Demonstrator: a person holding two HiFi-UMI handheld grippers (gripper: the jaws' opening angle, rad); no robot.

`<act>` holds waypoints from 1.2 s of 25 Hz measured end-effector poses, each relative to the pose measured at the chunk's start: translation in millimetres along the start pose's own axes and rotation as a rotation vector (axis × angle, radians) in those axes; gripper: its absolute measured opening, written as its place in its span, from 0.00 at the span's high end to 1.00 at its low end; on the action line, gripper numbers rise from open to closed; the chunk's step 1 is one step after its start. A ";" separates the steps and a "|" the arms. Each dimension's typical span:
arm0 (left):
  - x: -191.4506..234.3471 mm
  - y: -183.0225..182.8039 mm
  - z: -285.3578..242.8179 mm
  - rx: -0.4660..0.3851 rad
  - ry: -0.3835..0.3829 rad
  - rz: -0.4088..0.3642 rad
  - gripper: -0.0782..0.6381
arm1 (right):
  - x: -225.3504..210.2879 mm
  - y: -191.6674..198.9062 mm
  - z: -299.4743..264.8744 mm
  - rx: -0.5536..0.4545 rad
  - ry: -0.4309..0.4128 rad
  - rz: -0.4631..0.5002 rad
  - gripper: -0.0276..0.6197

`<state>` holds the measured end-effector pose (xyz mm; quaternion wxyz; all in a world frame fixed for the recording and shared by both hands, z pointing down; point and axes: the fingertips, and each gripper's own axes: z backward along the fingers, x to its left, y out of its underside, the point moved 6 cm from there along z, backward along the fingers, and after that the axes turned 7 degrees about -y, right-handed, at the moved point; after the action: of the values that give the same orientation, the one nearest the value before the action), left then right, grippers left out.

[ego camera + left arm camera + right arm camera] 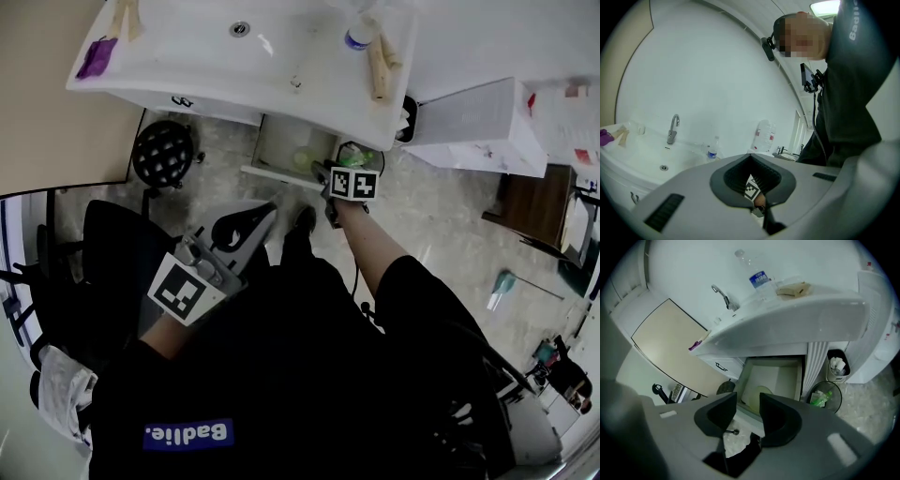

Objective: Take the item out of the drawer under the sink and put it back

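The drawer under the white sink stands pulled out. A pale green round item lies inside it, against the drawer's front wall. My right gripper hovers just in front of the drawer, above its small knob, with its jaws open and nothing between them. In the head view the right gripper reaches out at the drawer's right front corner. My left gripper is held back near the person's body, shut and empty. In the left gripper view the left gripper points up at the sink.
A wire bin with a green bottle stands on the floor right of the drawer, a white waste bin behind it. A black stool sits left of the drawer. A water bottle stands on the sink's edge.
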<state>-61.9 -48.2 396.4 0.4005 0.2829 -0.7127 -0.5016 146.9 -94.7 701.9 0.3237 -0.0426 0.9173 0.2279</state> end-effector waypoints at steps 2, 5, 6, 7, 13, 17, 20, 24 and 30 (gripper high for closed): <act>2.3 2.1 0.9 0.011 -0.006 0.001 0.90 | -9.2 -0.3 -12.0 0.034 0.019 -0.007 0.75; 5.6 5.4 2.8 0.026 -0.017 0.005 0.90 | -21.2 -0.7 -29.8 0.077 0.050 -0.015 0.75; 6.7 6.3 3.3 0.031 -0.020 0.005 0.90 | -24.4 -1.1 -35.3 0.090 0.061 -0.012 0.75; 7.9 7.2 3.6 0.035 -0.022 0.005 0.90 | -27.1 -1.4 -40.5 0.104 0.071 -0.006 0.75; 11.1 7.3 1.4 0.037 -0.026 0.010 0.90 | -43.9 1.4 -64.9 0.187 0.137 0.057 0.75; 11.3 10.1 2.0 0.056 -0.026 0.006 0.90 | -53.3 8.2 -78.8 0.251 0.172 0.093 0.75; 12.3 15.7 5.9 0.077 -0.042 0.010 0.90 | -58.7 11.3 -88.9 0.300 0.198 0.124 0.75; 11.1 22.8 14.8 0.101 -0.062 0.009 0.90 | -66.4 15.3 -99.6 0.339 0.214 0.142 0.75; 10.0 25.9 26.4 0.127 -0.088 0.003 0.90 | -71.9 16.5 -102.1 0.375 0.239 0.204 0.87</act>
<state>-89.6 -34.7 419.0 0.3507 0.2844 -0.7606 -0.4666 141.2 -130.4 822.5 0.1901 0.0846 0.9749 0.0786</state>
